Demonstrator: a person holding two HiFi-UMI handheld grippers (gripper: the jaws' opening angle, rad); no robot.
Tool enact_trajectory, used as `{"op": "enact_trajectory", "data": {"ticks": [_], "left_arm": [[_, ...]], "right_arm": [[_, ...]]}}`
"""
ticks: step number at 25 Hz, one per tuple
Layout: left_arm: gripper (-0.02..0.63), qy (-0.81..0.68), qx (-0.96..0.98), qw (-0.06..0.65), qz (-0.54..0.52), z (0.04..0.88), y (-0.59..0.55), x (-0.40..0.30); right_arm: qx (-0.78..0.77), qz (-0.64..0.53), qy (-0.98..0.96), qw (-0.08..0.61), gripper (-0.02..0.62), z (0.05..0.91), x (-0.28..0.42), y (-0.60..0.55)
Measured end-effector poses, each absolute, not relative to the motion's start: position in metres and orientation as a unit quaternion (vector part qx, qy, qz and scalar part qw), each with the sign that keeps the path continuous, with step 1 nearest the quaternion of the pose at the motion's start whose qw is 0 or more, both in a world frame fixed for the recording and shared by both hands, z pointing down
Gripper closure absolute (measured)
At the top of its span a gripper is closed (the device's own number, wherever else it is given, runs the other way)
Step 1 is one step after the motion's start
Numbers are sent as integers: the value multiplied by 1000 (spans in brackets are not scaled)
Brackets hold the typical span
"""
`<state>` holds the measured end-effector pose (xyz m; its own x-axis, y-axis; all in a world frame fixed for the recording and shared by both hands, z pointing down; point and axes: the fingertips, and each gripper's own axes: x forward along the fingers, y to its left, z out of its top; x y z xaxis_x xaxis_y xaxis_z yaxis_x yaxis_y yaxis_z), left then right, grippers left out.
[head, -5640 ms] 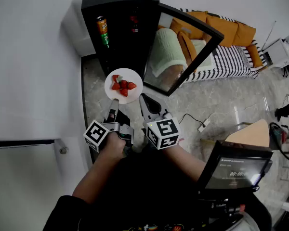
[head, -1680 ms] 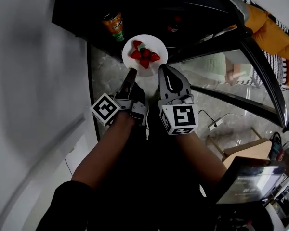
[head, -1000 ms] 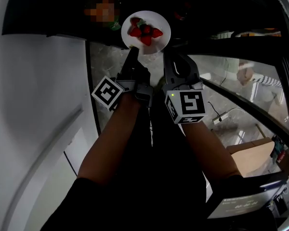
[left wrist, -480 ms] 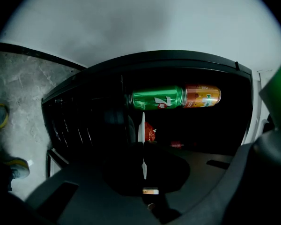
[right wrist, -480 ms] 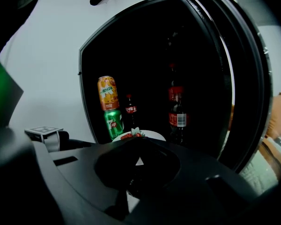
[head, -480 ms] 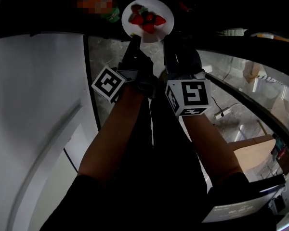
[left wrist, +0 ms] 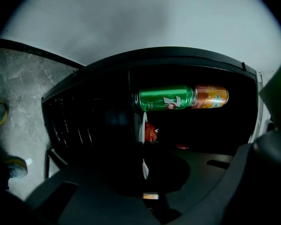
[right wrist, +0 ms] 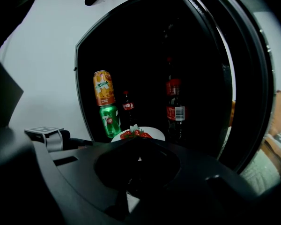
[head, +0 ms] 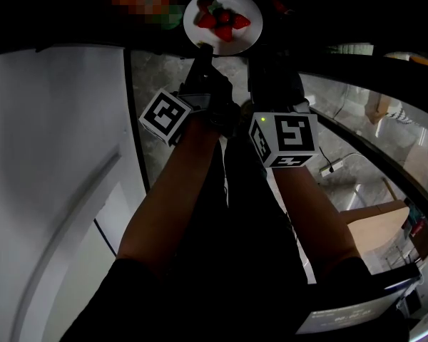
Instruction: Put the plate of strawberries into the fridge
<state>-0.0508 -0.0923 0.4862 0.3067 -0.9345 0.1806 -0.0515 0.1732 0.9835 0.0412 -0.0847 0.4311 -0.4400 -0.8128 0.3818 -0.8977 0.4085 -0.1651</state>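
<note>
The white round plate (left wrist: 141, 123) is seen edge-on only in the left gripper view. Its near rim is clamped between the jaws of the left gripper (left wrist: 142, 149). A green drinks can (left wrist: 165, 98) and an orange drinks can (left wrist: 210, 96) lie behind it.

Two dark cola bottles (right wrist: 174, 107) are shown only in the right gripper view, standing inside the open black fridge (right wrist: 76, 93) behind the plate (right wrist: 152, 134). The red strawberries (right wrist: 135, 134) are seen on the plate from the side. The jaws of the right gripper (right wrist: 136, 143) are drawn together just before the rim; contact with the plate cannot be told.

In the head view the plate (head: 246, 6) is held inside the dark fridge opening. Half a second ago it was slightly nearer the person. Earlier still it was held outside, before the open door.
</note>
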Motion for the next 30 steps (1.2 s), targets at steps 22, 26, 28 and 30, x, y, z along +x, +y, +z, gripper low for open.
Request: {"op": "enact_trajectory", "data": {"ticks": [22,26,28,30], "left_arm": [[511,-491,579,567,-319,490,-83,-56],[511,-568,673,451,-147,485,-71,-60],[511,-589,716,370,-60,476,-70,-54],[511,-601,743,292,22,471,-69,-45]], "right_arm": [[525,188,-821,119,589,445,55,-78],[526,188,-821,120,589,448,56,-78],[526,187,-821,120,589,448,56,-78],[526,188,-821,120,589,449,56,-78]]}}
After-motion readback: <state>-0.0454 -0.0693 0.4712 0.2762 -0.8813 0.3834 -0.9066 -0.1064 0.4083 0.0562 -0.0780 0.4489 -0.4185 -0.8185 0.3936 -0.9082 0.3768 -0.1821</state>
